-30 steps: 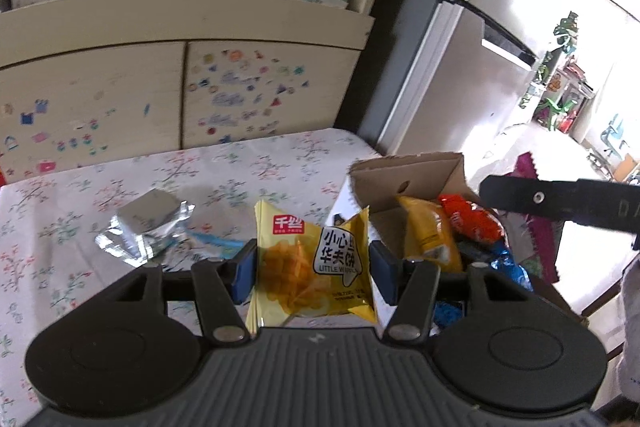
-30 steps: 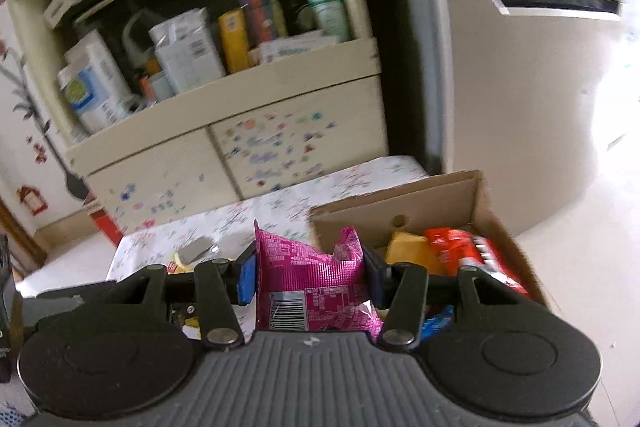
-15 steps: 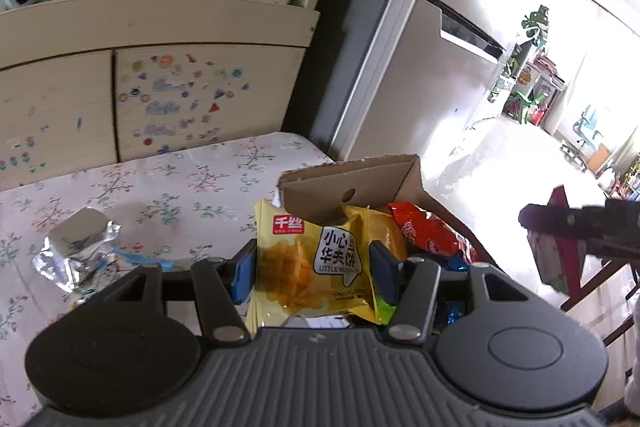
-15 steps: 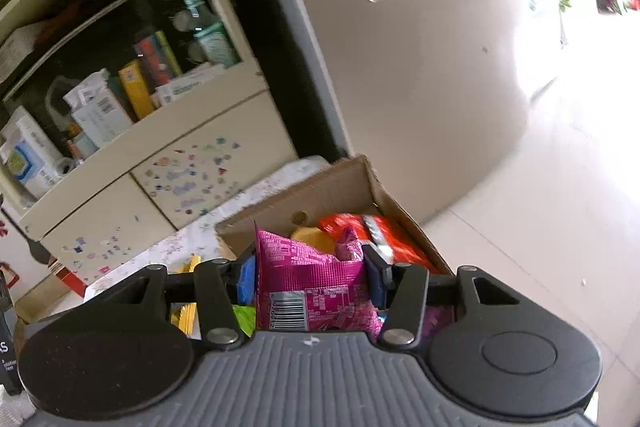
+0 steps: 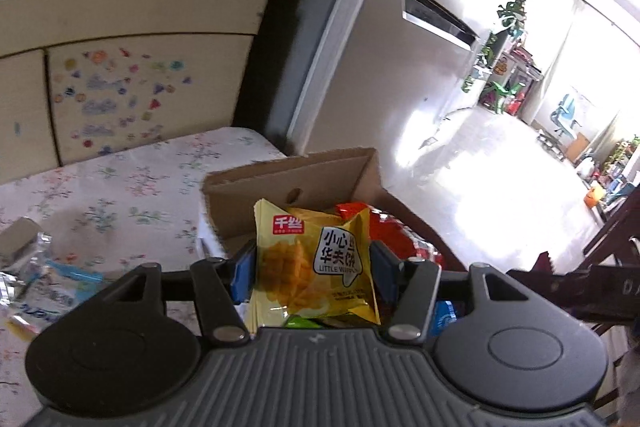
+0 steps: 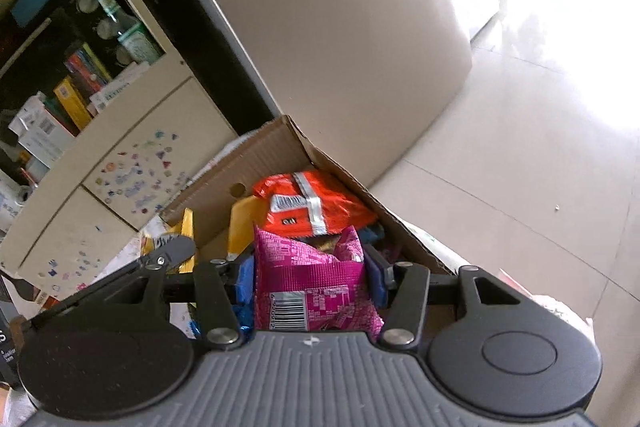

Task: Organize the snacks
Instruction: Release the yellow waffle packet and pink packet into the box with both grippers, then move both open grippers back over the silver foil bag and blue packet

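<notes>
The right tool (image 6: 310, 277) hangs over an open cardboard box (image 6: 280, 147) with a pink snack packet (image 6: 312, 283), barcode showing, between its blue pads (image 6: 245, 277). Its jaws have just been opening, and whether the pads still press the packet is hard to tell. Inside the box lie an orange-red packet (image 6: 308, 205) with a silver seam and a yellow packet (image 6: 244, 223). At the left the other tool's dark finger (image 6: 170, 251) crosses a yellow wrapper (image 6: 186, 231). Behind stand a sticker-dotted cabinet (image 6: 132, 163) and a beige refrigerator (image 6: 340, 47).
</notes>
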{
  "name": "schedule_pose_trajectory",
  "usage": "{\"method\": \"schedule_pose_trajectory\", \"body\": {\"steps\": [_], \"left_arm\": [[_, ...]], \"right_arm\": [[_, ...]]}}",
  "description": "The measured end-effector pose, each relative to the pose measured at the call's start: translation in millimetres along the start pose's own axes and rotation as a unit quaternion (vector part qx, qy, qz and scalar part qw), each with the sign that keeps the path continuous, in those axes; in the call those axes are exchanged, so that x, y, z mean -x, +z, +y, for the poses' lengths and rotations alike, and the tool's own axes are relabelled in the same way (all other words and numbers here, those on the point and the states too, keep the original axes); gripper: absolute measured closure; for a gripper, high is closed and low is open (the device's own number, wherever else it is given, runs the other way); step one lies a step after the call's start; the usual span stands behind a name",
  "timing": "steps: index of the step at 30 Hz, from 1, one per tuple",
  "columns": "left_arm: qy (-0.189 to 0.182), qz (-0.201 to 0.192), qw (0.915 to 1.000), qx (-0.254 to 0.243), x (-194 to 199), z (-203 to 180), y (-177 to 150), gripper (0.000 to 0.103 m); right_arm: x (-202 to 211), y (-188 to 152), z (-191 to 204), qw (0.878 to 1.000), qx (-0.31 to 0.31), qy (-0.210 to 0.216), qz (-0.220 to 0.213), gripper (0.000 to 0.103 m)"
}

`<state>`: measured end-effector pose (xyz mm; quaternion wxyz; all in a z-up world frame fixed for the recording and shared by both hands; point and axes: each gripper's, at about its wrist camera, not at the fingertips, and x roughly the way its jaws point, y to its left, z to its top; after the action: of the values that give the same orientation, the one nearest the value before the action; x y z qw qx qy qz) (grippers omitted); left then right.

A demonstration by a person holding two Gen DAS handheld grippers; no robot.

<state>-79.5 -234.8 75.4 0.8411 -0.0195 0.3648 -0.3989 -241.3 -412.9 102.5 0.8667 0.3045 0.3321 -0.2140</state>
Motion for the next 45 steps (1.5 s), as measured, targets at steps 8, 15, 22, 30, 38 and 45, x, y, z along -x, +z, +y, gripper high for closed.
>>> {"method": "schedule_pose_trajectory", "body": {"steps": [8,15,22,30,38,45], "left_arm": [[-0.016,-0.014,0.9998,-0.006,3,-12,-2,0.017],[-0.018,-0.033,0.9992,0.01,17,-5,7,0.014],[-0.013,-0.044,0.9988,0.02,29,2,13,0.013],[0.032,-0.04,0.9981,0.034,47,28,19,0.01],[0.1,-0.046,0.9929,0.046,76,67,29,0.01],[0.139,-0.057,0.9861,0.071,104,101,34,0.009]], "right_arm": [[-1,1,4,1.0,-0.004,0.006,-0.008,0.028],[-6,0,10,1.0,0.006,0.006,-0.005,0.025],[-11,0,17,1.0,0.018,0.008,-0.005,0.025],[-14,-5,42,0.997,0.066,0.043,-0.003,0.025],[-17,-16,74,0.989,0.121,0.087,0.008,0.023],[-21,-27,98,0.981,0.162,0.11,0.018,0.023]]}}
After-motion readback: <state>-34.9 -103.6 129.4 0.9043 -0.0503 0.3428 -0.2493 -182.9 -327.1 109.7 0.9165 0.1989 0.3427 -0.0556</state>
